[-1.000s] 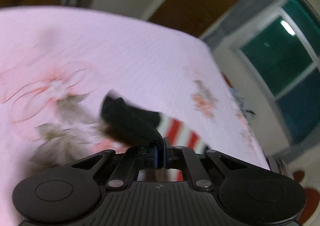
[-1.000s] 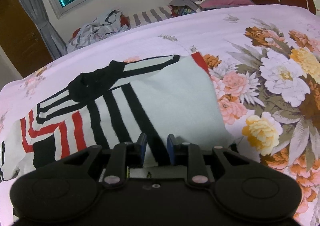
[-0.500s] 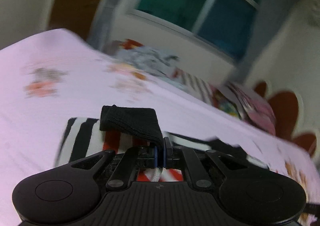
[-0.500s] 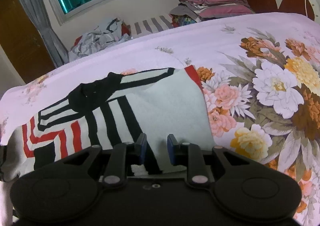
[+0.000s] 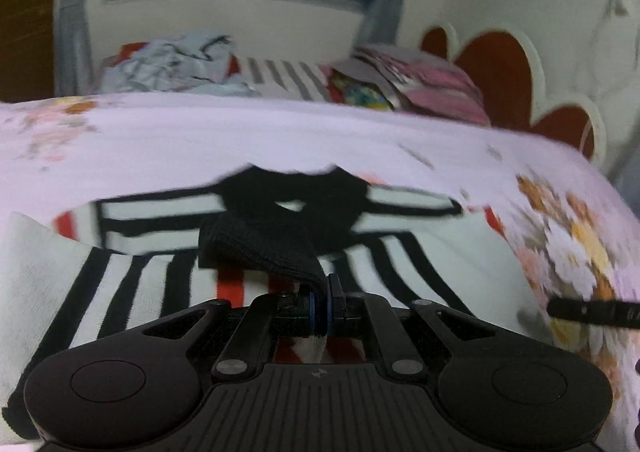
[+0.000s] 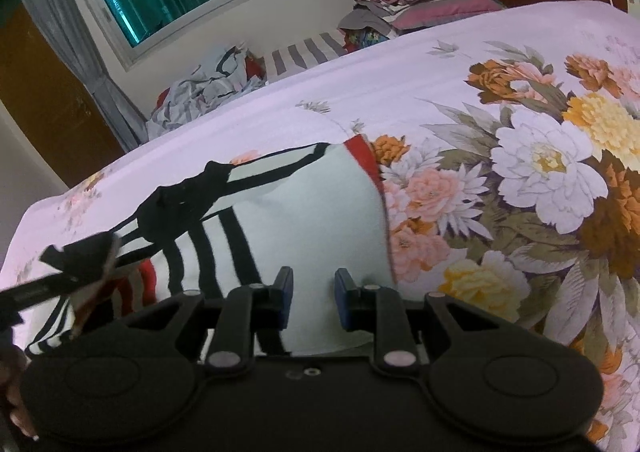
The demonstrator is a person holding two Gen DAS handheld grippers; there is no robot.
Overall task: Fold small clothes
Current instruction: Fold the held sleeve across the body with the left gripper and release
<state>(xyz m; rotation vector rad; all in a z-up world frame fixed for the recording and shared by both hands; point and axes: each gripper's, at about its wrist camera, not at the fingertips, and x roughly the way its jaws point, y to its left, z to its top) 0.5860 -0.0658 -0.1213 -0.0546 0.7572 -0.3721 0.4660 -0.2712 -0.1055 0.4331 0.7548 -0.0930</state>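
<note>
A small white shirt with black and red stripes (image 6: 304, 212) lies on the flowered bedspread (image 6: 460, 100); its black collar (image 5: 296, 204) faces the window. My left gripper (image 5: 323, 292) is shut on the shirt's black sleeve cuff (image 5: 256, 248) and holds it lifted over the striped body. The cuff also shows in the right wrist view (image 6: 84, 256) at the left. My right gripper (image 6: 310, 292) is open and empty, low over the shirt's white near edge.
A heap of loose clothes (image 6: 204, 92) and a stack of folded linen (image 6: 424, 0) lie beyond the bed's far edge under the window. The headboard (image 5: 516, 80) stands at the right. The right gripper's tip shows in the left wrist view (image 5: 592, 310).
My left gripper has swung round with the cuff, from over bare bedspread at the left to over the shirt's body. The right gripper has held still, open.
</note>
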